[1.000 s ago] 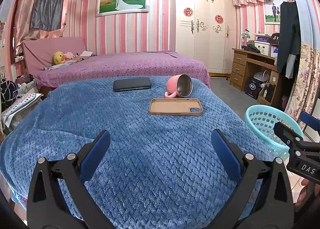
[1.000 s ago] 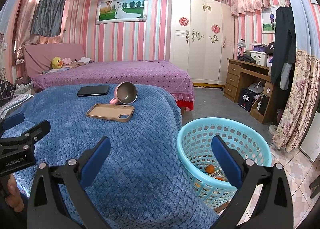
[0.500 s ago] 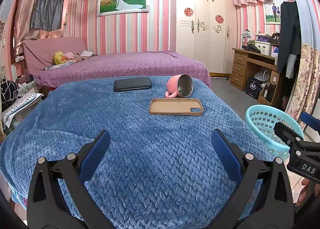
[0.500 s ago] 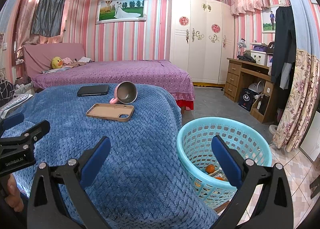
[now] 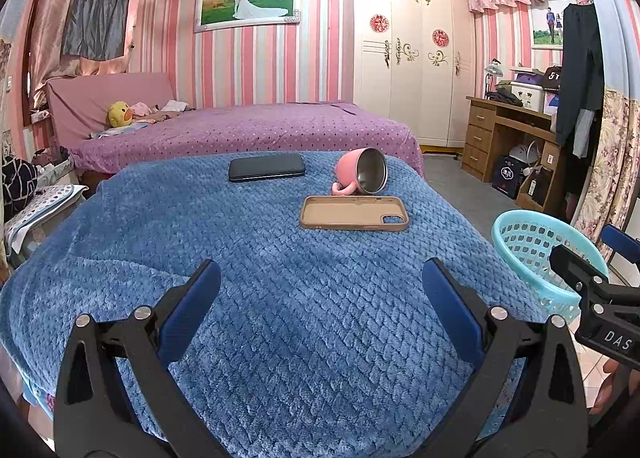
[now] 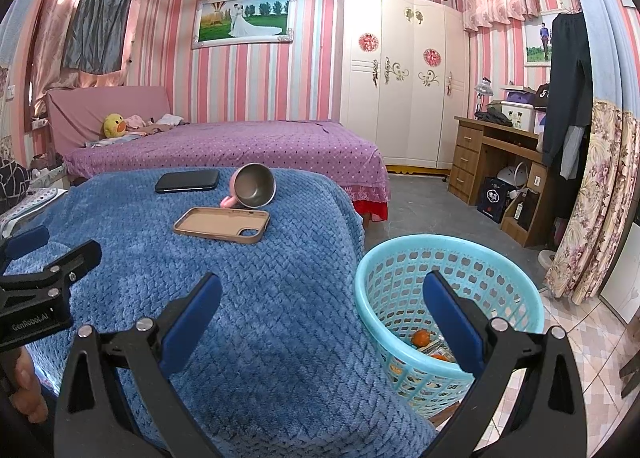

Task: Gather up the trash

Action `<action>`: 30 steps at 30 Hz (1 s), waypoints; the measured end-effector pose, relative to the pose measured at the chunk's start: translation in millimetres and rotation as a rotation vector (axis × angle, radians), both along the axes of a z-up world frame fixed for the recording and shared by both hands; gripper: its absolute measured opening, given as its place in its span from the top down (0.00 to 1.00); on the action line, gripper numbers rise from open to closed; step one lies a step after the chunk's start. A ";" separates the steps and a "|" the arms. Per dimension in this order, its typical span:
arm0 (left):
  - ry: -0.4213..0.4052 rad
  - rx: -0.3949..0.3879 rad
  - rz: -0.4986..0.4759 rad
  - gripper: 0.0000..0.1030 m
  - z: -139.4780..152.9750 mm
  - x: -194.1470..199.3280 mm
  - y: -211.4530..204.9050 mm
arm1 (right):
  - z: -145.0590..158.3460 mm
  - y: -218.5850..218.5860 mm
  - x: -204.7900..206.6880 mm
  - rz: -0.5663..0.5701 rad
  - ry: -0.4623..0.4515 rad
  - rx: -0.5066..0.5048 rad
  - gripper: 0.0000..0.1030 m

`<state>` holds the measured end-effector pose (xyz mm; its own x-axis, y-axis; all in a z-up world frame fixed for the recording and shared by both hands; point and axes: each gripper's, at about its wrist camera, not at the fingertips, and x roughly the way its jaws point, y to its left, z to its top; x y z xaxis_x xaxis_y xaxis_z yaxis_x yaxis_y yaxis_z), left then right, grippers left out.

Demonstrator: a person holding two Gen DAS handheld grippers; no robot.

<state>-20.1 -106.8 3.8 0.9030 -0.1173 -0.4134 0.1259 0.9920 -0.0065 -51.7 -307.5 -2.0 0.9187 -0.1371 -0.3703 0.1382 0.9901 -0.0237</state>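
Observation:
A light blue plastic basket [image 6: 448, 266] stands on the floor beside the blue blanket [image 6: 256, 298], with orange scraps [image 6: 421, 337] at its bottom. My right gripper [image 6: 320, 298] hangs open over the blanket's edge and the basket rim, holding nothing. My left gripper [image 5: 320, 290] is open above the blanket [image 5: 300, 298], also with nothing in it. The basket [image 5: 536, 254] shows at the right of the left wrist view. A tan phone case [image 5: 354, 213], a tipped pink mug [image 5: 362, 176] and a dark phone [image 5: 266, 167] lie farther back.
Behind the blanket is a purple bed [image 5: 248, 130] with a yellow duck toy [image 5: 119, 114]. A white wardrobe [image 6: 400, 90] and a wooden desk [image 6: 500, 162] line the right wall. Floral curtains [image 6: 592, 202] hang at the far right over tiled floor [image 6: 580, 342].

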 end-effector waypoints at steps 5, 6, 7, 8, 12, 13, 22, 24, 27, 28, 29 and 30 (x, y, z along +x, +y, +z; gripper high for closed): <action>0.000 0.002 0.000 0.05 -0.5 0.0 -1.1 | 0.0 -1.1 0.5 0.001 0.001 0.003 0.04; 0.000 0.002 0.000 0.05 -0.5 0.1 -1.3 | 0.0 -1.0 0.6 0.001 0.000 0.002 0.04; 0.000 0.003 0.000 0.05 -1.1 0.2 -1.4 | 0.0 -1.3 0.7 0.001 0.000 0.001 0.04; 0.001 0.002 0.001 0.05 -1.1 0.2 -1.4 | -0.2 -1.6 0.9 0.001 0.000 0.000 0.04; 0.000 0.001 0.002 0.05 -1.3 0.2 -1.9 | -0.3 -1.6 0.8 0.001 -0.001 0.001 0.04; -0.001 0.000 0.003 0.05 -1.4 0.1 -2.1 | -0.3 -1.6 0.8 0.001 -0.001 0.001 0.04; -0.009 0.005 0.009 0.05 -2.4 -1.8 -4.8 | -0.6 -1.8 0.9 0.002 0.000 -0.001 0.04; -0.009 0.005 0.011 0.05 -1.9 -1.4 -4.3 | -0.5 -1.5 0.9 0.002 0.000 0.000 0.04; -0.010 0.005 0.012 0.05 -1.9 -1.5 -4.2 | -0.5 -1.4 0.9 0.001 0.000 -0.001 0.04; -0.010 0.006 0.012 0.05 -1.9 -1.5 -4.0 | -0.5 -1.5 0.9 0.001 0.000 -0.001 0.04; -0.011 0.006 0.013 0.05 -2.0 -1.4 -4.0 | -0.5 -1.5 1.0 0.001 0.000 -0.001 0.04; -0.011 0.005 0.013 0.05 -2.0 -1.3 -4.0 | -0.5 -1.5 1.0 0.002 0.000 -0.001 0.04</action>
